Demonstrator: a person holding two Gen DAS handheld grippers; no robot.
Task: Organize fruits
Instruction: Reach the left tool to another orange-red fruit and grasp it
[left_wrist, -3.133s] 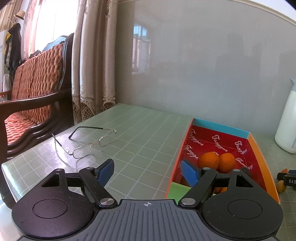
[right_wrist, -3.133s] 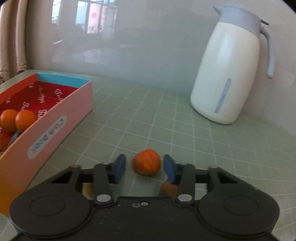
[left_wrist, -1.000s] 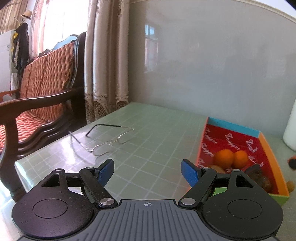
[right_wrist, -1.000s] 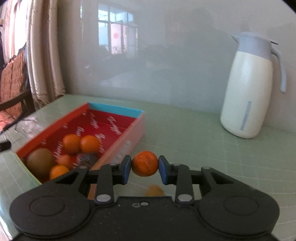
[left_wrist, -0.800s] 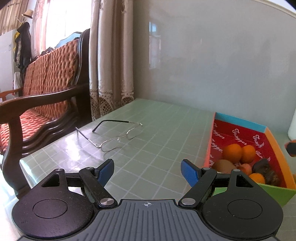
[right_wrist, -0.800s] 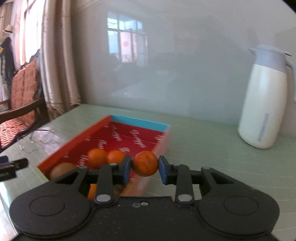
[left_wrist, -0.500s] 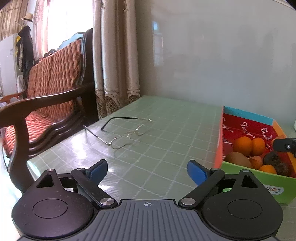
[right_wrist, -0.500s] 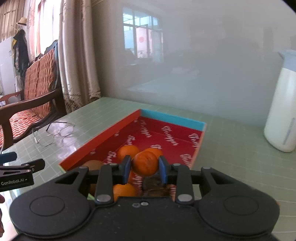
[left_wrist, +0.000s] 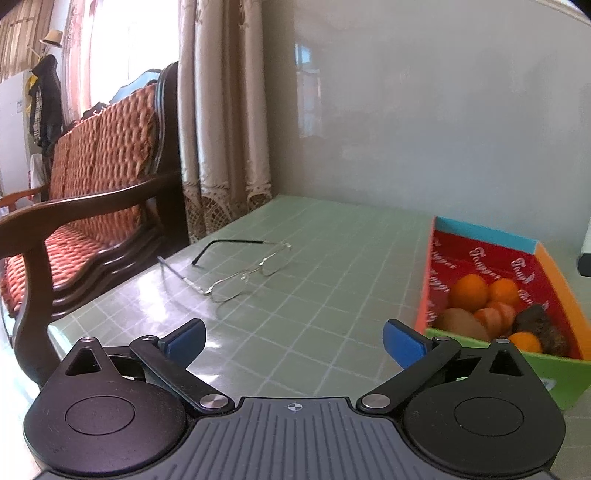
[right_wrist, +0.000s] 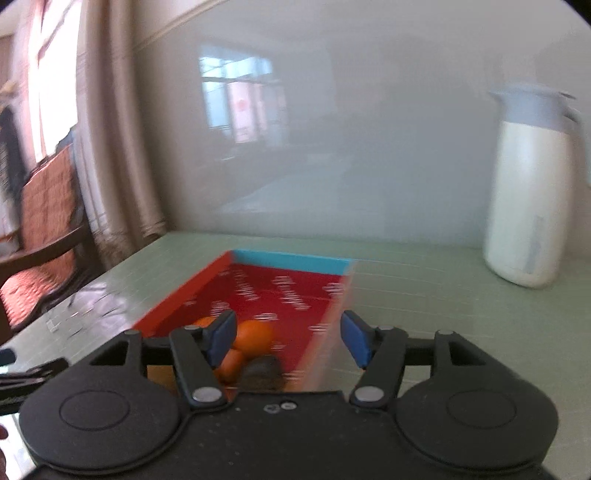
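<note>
Both tongs released: R tongs (right_wrist: 288, 338) just opened over box (right_wrist: 291, 260), nothing between; L tongs (left_wrist: 293, 341) just widened, empty. Lift R straight up, clear of oranges (right_wrist: 255, 334) & wall.

The left gripper (left_wrist: 294, 341) tips gently downward, its blue-padded jaws just spread to their widest with nothing between them. The right gripper (right_wrist: 289, 336) tilts down at much the same angle, its jaws freshly parted to about half their spread, the pads pressing on nothing.
</note>
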